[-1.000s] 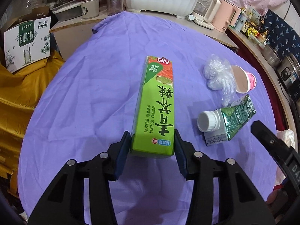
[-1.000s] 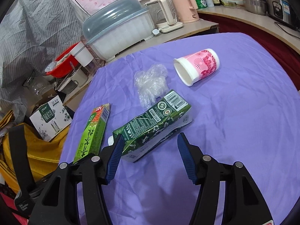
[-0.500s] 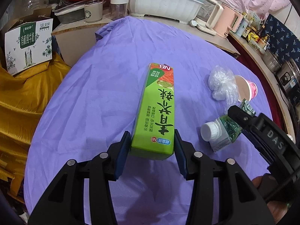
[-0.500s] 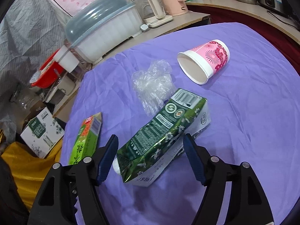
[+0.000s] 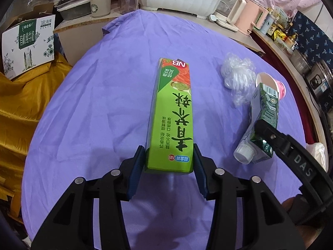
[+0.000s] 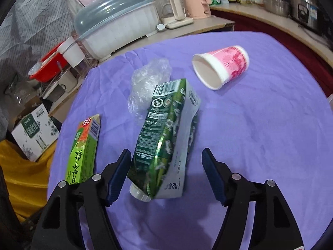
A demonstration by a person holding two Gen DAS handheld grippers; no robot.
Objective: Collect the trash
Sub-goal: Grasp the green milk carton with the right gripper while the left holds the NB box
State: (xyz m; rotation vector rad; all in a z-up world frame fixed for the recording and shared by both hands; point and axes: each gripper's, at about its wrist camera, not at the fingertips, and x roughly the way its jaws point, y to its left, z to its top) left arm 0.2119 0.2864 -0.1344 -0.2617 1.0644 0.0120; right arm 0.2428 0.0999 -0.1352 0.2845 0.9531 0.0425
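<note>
1. We worked at a table under a purple cloth (image 5: 87, 108), with kitchen clutter crowded behind it.
2. Our left gripper (image 5: 168, 174) was clamped on the near end of the green box (image 5: 172, 116), which jutted forward, apparently lifted clear for carrying off.
3. Our right gripper (image 6: 166, 174) stood wide apart around the crumpled green carton (image 6: 166, 137); the left pad touched it and the right pad stood off, so we judged the grasp unfinished.
4. Beyond lay a wad of clear plastic (image 6: 148, 79) just behind the carton, and a pink cup (image 6: 221, 67) on its side farther right, both awaiting collection.
</note>
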